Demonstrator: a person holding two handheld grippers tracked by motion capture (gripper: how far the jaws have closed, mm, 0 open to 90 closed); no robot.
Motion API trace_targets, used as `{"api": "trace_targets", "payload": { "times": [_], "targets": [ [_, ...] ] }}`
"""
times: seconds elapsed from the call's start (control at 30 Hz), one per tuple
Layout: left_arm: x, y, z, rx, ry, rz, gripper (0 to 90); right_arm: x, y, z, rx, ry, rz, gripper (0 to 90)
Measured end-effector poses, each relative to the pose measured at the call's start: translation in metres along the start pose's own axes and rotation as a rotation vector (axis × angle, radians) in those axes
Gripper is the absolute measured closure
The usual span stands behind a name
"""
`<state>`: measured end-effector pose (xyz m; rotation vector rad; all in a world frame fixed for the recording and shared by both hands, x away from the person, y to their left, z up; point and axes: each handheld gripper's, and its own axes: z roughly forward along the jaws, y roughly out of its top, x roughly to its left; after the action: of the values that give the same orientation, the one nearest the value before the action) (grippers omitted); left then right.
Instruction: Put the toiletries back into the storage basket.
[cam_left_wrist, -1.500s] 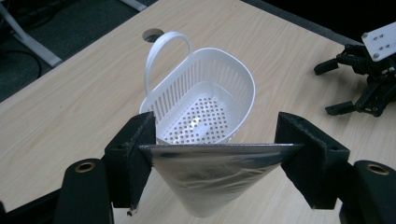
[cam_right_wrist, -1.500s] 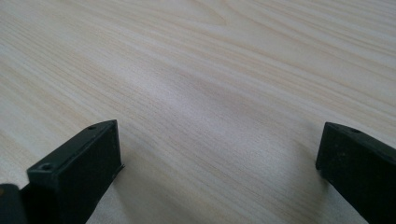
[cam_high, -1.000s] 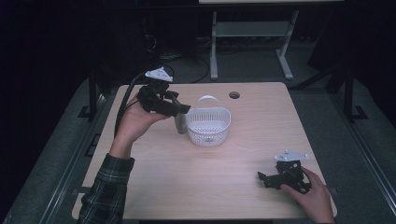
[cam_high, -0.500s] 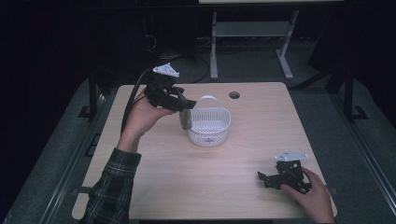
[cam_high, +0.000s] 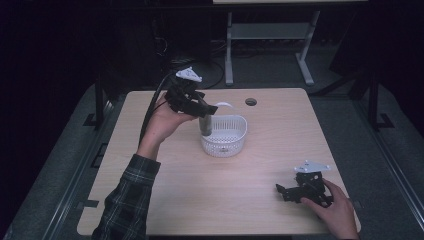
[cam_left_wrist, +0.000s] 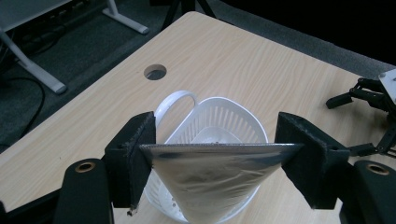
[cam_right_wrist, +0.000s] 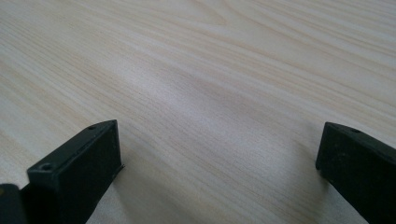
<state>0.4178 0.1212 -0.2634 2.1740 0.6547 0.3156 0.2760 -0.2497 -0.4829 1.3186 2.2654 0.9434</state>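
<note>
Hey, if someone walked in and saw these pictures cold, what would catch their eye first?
Probably the shiny silver cone-shaped metal piece, clamped between the pads of the left tongs and held right over the white perforated plastic basket with a loop handle near the middle of the pale wooden table. After that, the right tongs, jaws wide apart and holding nothing, resting low over the table's near right corner.

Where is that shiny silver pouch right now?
The silver pouch is clamped between the pads of the left gripper, hanging over the near rim of the white basket at the table's middle in the high view.
</note>
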Motion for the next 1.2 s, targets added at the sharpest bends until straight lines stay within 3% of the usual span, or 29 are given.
{"api": "trace_targets", "payload": {
  "times": [0.4, 1.2],
  "targets": [
    [0.001, -0.005, 0.019, 0.018, 0.000, 0.011, 29.5, 0.000, 0.000, 0.000, 0.000, 0.000, 0.000, 0.0],
    [0.004, -0.030, 0.050, 0.060, 0.001, -0.006, 29.5, 0.000, 0.000, 0.000, 0.000, 0.000, 0.001, 0.0]
  ]
}}
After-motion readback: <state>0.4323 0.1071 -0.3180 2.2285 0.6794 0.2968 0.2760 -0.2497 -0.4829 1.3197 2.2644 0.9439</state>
